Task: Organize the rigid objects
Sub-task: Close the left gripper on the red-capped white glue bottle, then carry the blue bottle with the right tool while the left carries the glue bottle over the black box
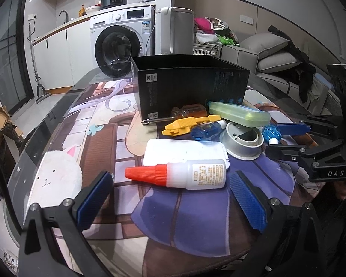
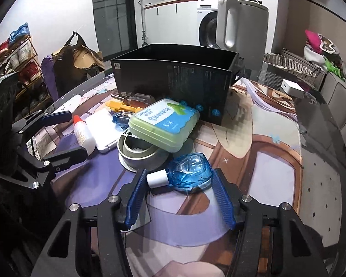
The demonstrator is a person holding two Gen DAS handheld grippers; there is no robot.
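Note:
My right gripper [image 2: 179, 175] is shut on a small clear blue bottle [image 2: 191, 170] that lies on its side, white cap to the left, just in front of the grey round ring [image 2: 140, 154]. In the left wrist view that bottle [image 1: 271, 132] sits between the right gripper's [image 1: 274, 138] blue pads. My left gripper [image 1: 171, 180] stands open around a white glue bottle [image 1: 196, 173] with a red cap, pads apart from it. The open black box [image 1: 191, 87] stands behind the pile.
Before the box lie a green case [image 2: 163, 124], a yellow utility knife [image 1: 189, 124], an amber-handled screwdriver [image 1: 189, 112], a second blue bottle [image 1: 205, 131] and a flat white case [image 1: 184, 152]. A white kettle [image 1: 173, 32] stands behind. A white charger [image 2: 293, 87] lies far right.

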